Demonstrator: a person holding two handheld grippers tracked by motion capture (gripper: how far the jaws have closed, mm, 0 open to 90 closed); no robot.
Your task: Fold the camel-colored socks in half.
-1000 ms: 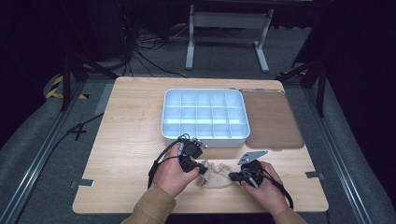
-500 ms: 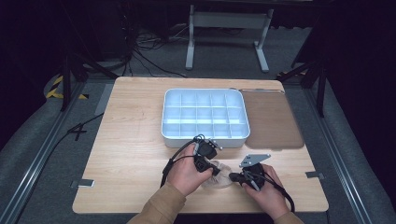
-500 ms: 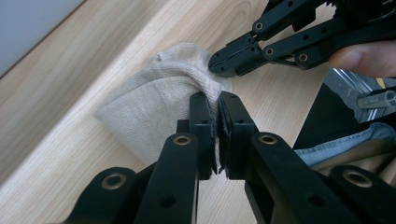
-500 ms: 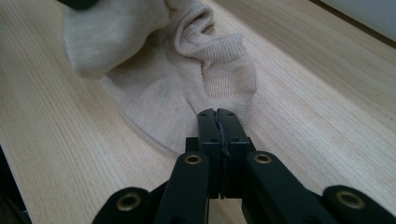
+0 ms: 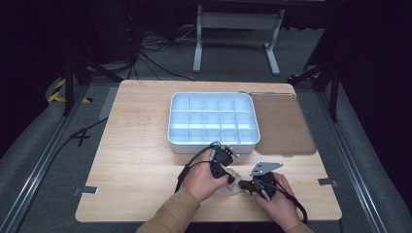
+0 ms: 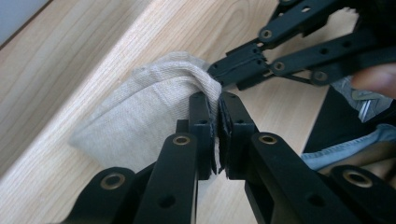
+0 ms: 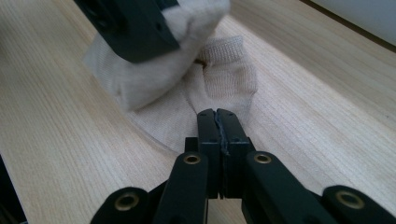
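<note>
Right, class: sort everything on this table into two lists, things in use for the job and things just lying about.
In use:
- sock, beige, on the table near the person
- left gripper, shut on a fold of the sock
- right gripper, shut on the sock's edge

Lying about:
- tray, white, compartments look empty
- brown mat beside the tray

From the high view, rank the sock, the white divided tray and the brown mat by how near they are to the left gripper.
1. Beige sock: at the left gripper, pinched in its shut jaws near the table's front edge.
2. White divided tray: just behind the gripper, mid-table.
3. Brown mat: farther back and to the right, beside the tray.
</note>
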